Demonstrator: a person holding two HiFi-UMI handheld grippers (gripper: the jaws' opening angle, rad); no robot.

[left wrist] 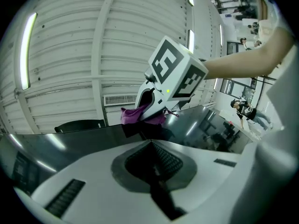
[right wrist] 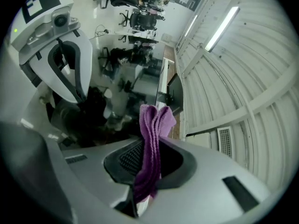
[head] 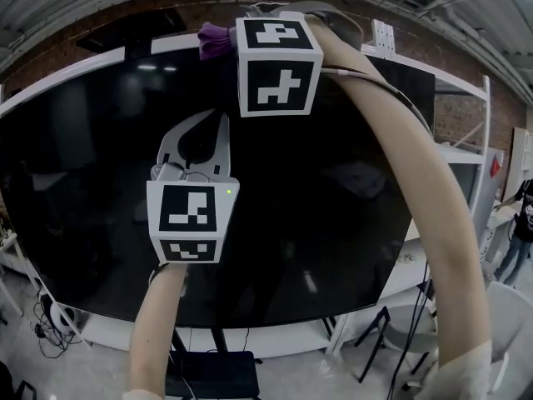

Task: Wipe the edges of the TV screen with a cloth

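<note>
At the top edge of the TV screen (head: pixel 333 190), found the purple cloth (head: pixel 214 38), bunched against the white frame a little left of the screen's middle and seemingly touching it. Saw it pinched fast in the right gripper (right wrist: pixel 152 146), both jaws closed on the fold, with the arm reaching up across the screen's right half. Noted the left gripper (left wrist: pixel 151 146) clenched on nothing, jaws met tip to tip, hovering in front of the screen's dark middle, below the cloth and apart from it. Judged the step in hand as the pass along the screen's top edge, with the side and bottom edges likely yet to come. Reckoned the next move called for a steady slide along that top edge, with enough press to hold the fabric on the frame, and a wrist turn at the screen's corner to follow the edge down. Read the cloth as a narrow folded strip, its long axis in line with the jaws, its loose rounded end poking out past the fingertips toward the screen's upper left and its other end trailing back between the jaws. Took the screen's own long axis as level, side to side, so travel along the top edge ought to run crosswise, not up and down.
</note>
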